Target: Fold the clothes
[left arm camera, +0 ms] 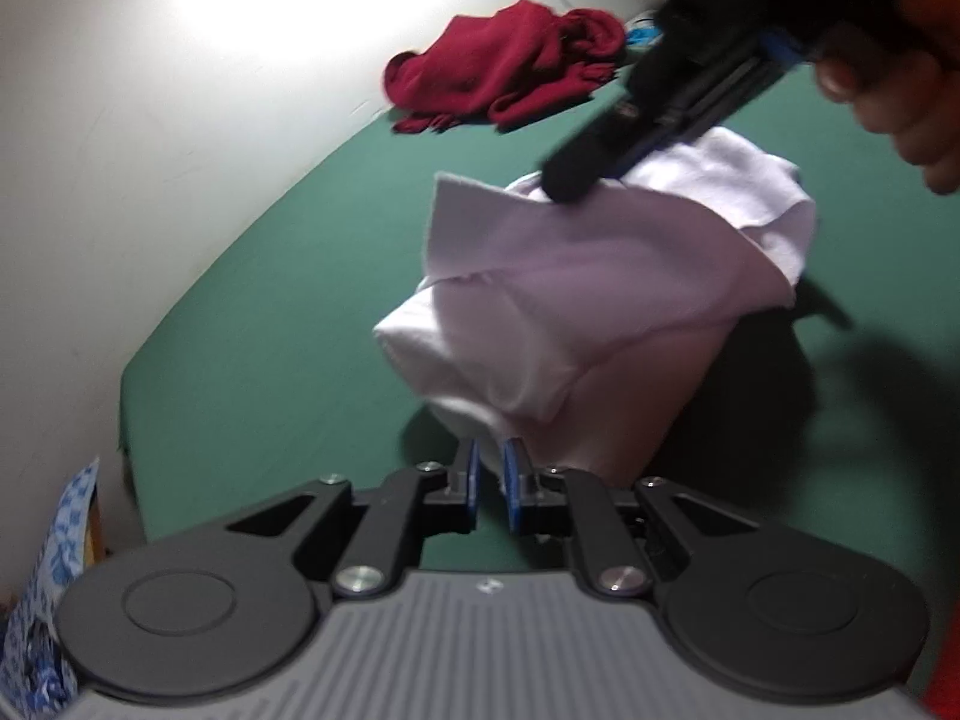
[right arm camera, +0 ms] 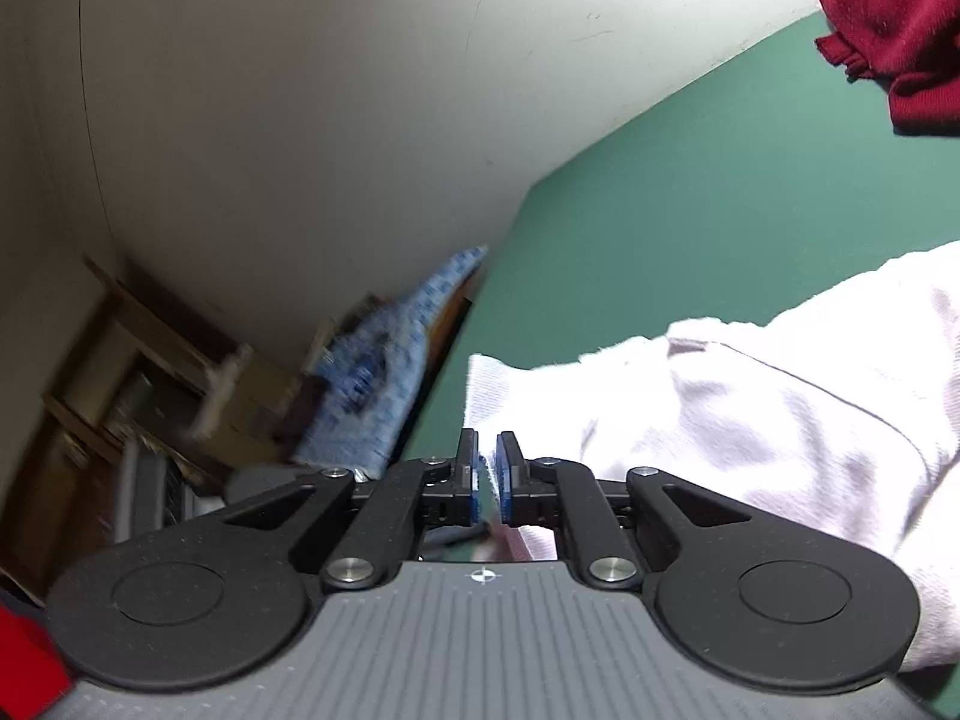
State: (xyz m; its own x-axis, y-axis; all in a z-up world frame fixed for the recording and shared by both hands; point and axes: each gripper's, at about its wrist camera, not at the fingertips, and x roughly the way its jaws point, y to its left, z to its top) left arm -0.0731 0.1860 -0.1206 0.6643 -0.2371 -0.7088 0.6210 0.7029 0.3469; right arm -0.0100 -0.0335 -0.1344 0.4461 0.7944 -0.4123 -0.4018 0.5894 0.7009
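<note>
Left tool (left arm camera: 489, 468) pinches near hem of pale garment (left arm camera: 600, 276), w/ right tool (left arm camera: 576, 180) clamped on its far edge; cloth hangs bunched btwn them over green desk (left arm camera: 270, 300). Beyond, open green, then crumpled red garment (left arm camera: 510, 66) by wall.

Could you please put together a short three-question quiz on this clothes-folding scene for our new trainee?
1. True or false: the red garment lies on top of the white garment.
2. Which covering lies on the table? A) green cloth B) bare wood C) blue plastic
3. What does the right gripper have between its fingers?

Key
1. False: the two garments lie apart, the red one nearer the wall.
2. A
3. A fold of the white garment; in its own view the left gripper also has an edge of this garment between its fingers.
</note>
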